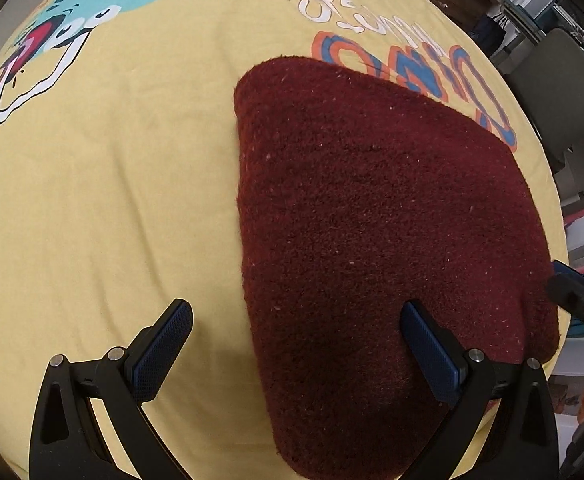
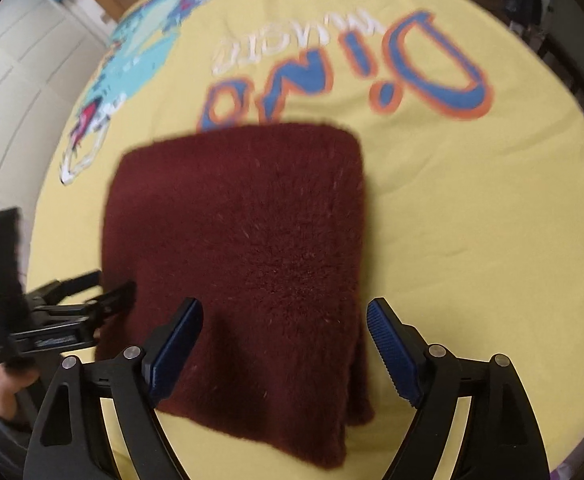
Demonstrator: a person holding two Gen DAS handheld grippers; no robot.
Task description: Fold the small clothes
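A dark red fleece garment (image 1: 372, 220) lies folded into a thick rectangle on a yellow printed cloth (image 1: 112, 200). My left gripper (image 1: 296, 344) is open and empty, hovering over the garment's near left edge. In the right wrist view the garment (image 2: 244, 240) lies just ahead, blurred. My right gripper (image 2: 284, 340) is open and empty above its near edge. The left gripper (image 2: 104, 296) shows there at the garment's left side. The right gripper's tip (image 1: 572, 292) shows at the right edge of the left wrist view.
The yellow cloth (image 2: 472, 220) carries a dinosaur print (image 2: 132, 48) and blue-orange lettering (image 2: 412, 68). A grey-green chair (image 1: 560, 92) stands off the far right. White cabinet doors (image 2: 24, 72) stand to the left in the right wrist view.
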